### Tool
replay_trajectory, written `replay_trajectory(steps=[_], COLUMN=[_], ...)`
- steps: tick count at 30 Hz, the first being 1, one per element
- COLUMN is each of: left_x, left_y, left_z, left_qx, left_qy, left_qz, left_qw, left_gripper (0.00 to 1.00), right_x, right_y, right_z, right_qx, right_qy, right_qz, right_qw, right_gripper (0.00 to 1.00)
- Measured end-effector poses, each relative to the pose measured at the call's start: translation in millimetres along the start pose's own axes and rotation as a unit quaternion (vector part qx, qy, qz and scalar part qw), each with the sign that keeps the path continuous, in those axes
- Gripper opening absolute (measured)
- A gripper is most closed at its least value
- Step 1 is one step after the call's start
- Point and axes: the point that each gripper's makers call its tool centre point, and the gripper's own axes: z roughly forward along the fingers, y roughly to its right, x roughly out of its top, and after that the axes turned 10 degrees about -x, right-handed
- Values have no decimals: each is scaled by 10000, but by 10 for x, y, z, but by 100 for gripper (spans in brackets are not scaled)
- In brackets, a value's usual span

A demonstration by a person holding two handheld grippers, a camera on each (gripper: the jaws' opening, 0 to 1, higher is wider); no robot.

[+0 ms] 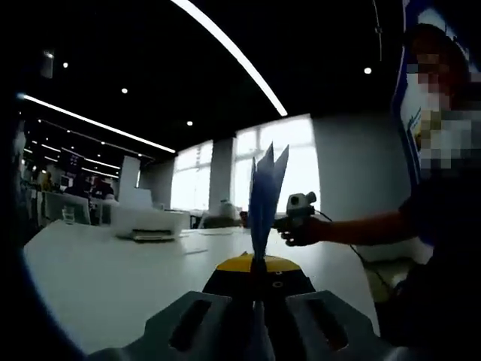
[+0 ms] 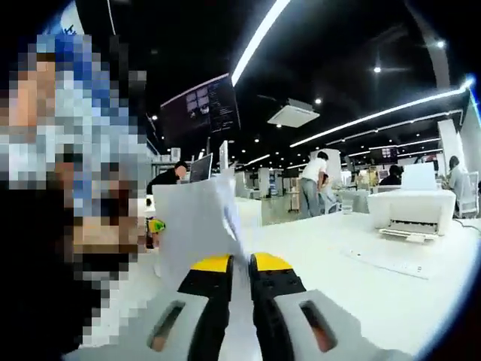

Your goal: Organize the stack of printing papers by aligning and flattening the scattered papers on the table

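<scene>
Beside the printer [image 2: 422,210] on the white table [image 2: 361,286], both the left gripper [image 1: 257,301] and right gripper [image 2: 240,289] clamp upright papers [image 2: 197,226].

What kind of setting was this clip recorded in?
Most likely a large open-plan office or tech workspace. A white printer sits on the long white table, a big dark wall screen hangs under linear ceiling lights, and people stand among desks farther back.
</scene>
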Motion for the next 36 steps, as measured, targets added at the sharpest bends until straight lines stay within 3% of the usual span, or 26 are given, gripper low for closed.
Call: replay_trajectory(steps=[3, 5, 7, 9, 12, 14, 17, 21, 26, 36], left_x=[-7, -2, 23, 62, 175, 219, 115, 9, 25, -111], left_y=[-83, -168, -264, -335, -385, -397, -439, -461, -449, -175], left_z=[-17, -10, 7, 38, 109, 172, 230, 229, 187, 124], left_qx=[170, 386, 657, 847, 910, 957, 1059, 1067, 1096, 941], left_qy=[-29, -88, -125, -66, 149, 208, 38, 28, -27, -83], left_qz=[-12, 31, 96, 71, 87, 136, 2, -167, -163, -148], left_qw=[9999, 9992, 9977, 9964, 9957, 9951, 9944, 9941, 9938, 9954], left_gripper=[7, 6, 6, 6, 6, 6, 7, 9, 11, 12], right_x=[-65, -10, 64, 115, 253, 321, 177, -31, -31, -213], right_y=[-139, -39, 15, -15, -12, -30, -67, 93, 94, -27], right_z=[-72, -117, -141, -172, -257, -347, -410, -450, -469, -427], right_qx=[-16, -206, -418, -540, -949, -1031, -1098, -1193, -1270, -1242], right_qy=[-233, -260, -243, -270, -130, 128, 87, -231, -213, -521], right_qz=[-241, -433, -346, -453, -740, -634, -893, -597, -742, -868], right_qw=[9994, 9985, 9982, 9971, 9926, 9926, 9899, 9908, 9889, 9871], right_gripper=[0, 0, 0, 0, 0, 0, 0, 11, 11, 8])
